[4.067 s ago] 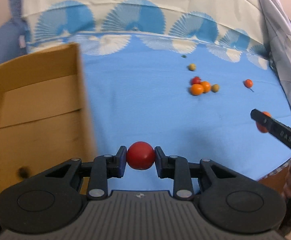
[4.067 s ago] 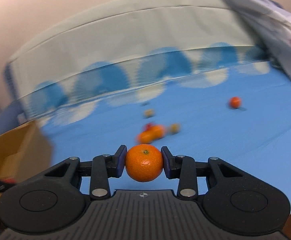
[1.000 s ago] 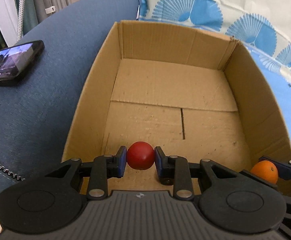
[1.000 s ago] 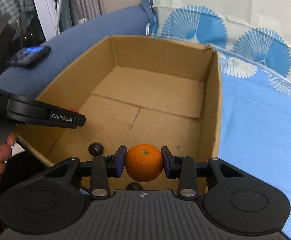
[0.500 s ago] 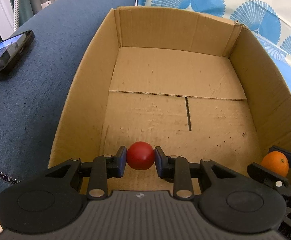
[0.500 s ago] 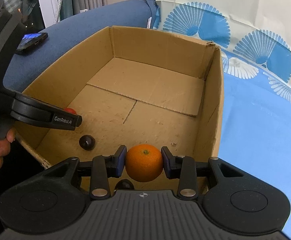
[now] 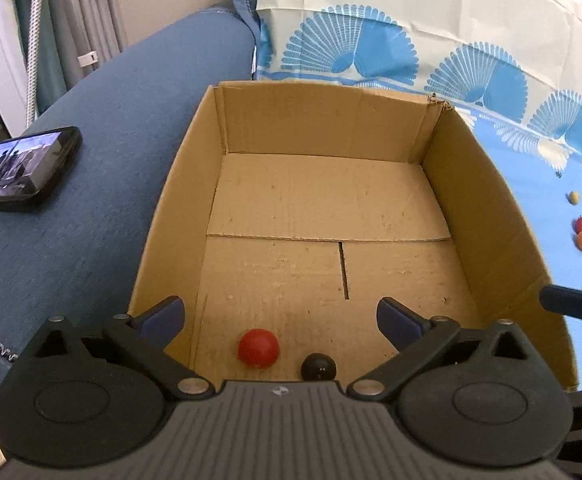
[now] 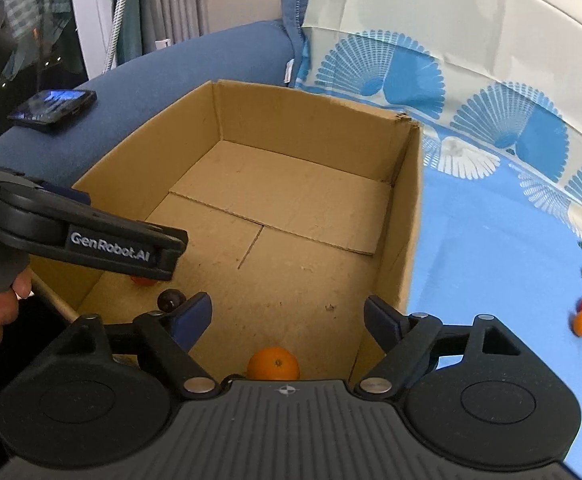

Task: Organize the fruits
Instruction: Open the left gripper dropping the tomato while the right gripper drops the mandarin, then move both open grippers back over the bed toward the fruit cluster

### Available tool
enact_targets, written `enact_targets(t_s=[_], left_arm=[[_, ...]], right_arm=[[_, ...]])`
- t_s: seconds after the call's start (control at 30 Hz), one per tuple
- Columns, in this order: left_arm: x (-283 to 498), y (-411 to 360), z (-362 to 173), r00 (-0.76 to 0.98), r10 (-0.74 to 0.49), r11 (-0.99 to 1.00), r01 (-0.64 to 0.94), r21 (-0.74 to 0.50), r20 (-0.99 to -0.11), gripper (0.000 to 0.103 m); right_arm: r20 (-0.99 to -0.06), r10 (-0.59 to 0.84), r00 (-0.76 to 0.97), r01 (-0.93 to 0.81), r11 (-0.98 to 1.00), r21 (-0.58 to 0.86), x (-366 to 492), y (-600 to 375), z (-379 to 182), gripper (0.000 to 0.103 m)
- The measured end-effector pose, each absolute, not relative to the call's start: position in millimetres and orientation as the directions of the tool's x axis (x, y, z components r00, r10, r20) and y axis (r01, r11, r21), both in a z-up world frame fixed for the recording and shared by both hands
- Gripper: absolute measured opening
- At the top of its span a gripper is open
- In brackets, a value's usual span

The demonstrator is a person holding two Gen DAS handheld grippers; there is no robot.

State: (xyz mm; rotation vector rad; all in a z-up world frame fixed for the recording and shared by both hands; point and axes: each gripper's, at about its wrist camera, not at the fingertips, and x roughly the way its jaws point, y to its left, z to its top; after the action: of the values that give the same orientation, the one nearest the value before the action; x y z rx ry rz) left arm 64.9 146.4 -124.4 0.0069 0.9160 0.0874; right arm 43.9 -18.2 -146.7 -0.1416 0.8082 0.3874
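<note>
Dropped from opening tools: glossy red tomato [image 7: 258,347], dimpled orange [image 8: 273,364].

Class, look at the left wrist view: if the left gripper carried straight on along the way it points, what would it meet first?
Most likely the brown cardboard box, on its bare floor beyond the round red fruit and small dark fruit. The left gripper has empty, opening jaws pointing down into it. Depth is uncertain.

Matt, rough corrugated cardboard box [image 7: 487,216]; glossy smooth red tomato [image 7: 258,347]; woven blue sofa fabric [image 7: 103,184]; glossy-screened phone [image 7: 19,170].
</note>
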Motion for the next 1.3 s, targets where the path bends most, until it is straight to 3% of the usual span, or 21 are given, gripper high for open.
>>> enact_targets(t_s=[1.3], left_arm=[[-74.4,130.6,-22.0,0.715,0.030,0.999,-0.033,0.009,-0.698,0.102]], right_arm=[[-0.571,0.284,0.771,-0.264,0.957,0.119,-118.3,-58.3,-51.5,0.096]])
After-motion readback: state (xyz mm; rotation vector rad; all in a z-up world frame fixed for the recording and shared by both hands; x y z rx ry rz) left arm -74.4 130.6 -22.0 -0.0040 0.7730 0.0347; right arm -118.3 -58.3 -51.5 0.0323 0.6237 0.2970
